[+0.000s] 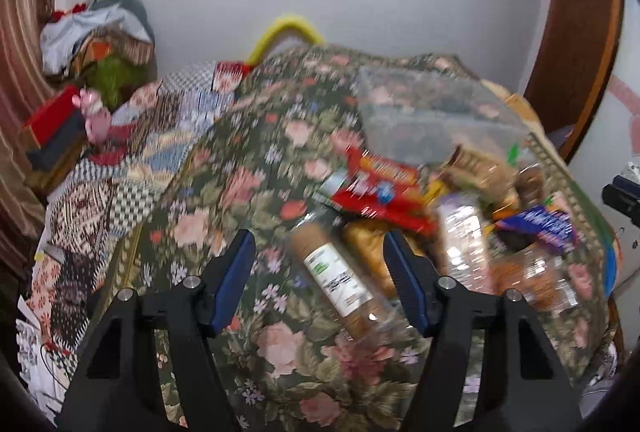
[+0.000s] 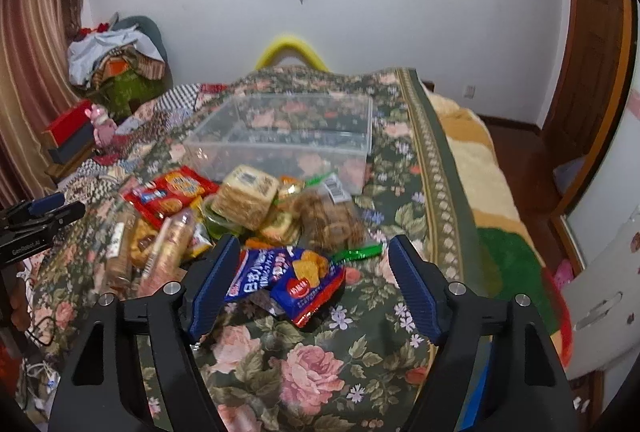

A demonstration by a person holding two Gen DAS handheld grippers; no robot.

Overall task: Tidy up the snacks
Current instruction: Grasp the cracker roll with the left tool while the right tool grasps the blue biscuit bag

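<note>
Snacks piled on the floral bedspread (image 2: 320, 364), near the clear plastic bin (image 2: 288, 136), which looks empty; right hand-held gripper (image 2: 310, 290) wide apart, holding nothing, straddling the blue chip packet (image 2: 288, 280); left hand-held gripper (image 1: 320, 284) also wide, empty, over the cracker sleeve (image 1: 340, 276) (view motion-blurred). Risks, as I judge: soft bed gives under a press, so fingers may pinch cloth with the packet; slick foil could slip; sleeve may roll; crushing chips if squeezed hard.
</note>
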